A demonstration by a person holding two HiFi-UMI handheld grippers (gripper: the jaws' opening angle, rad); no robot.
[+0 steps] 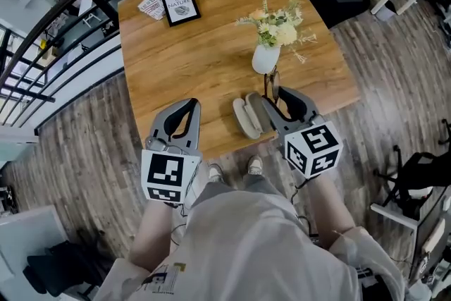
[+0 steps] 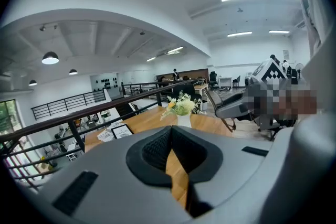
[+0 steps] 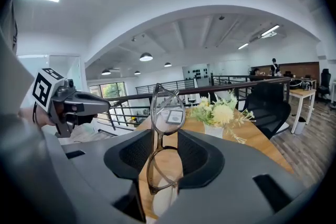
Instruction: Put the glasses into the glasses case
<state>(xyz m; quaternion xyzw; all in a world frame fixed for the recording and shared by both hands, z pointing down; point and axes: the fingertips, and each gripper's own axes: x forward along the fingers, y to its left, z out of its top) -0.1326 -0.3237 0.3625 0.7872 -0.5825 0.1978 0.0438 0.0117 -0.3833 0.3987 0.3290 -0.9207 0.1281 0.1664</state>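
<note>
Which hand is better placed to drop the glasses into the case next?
Right: the right tongs grip the glasses beside the open glasses case; the left tongs are shut and empty.

glasses [image 3: 156,140]: translucent frame, upright | glasses case [image 1: 251,116]: beige, open, on table [image 1: 204,53]

The table [image 1: 204,60] is smooth grained wood, the glasses [image 3: 167,113] glossy translucent plastic, the glasses case [image 1: 250,116] perhaps matt cloth.

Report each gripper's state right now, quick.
left gripper: jaws closed, nothing between them.
right gripper: jaws closed on the glasses, holding them upright.
</note>
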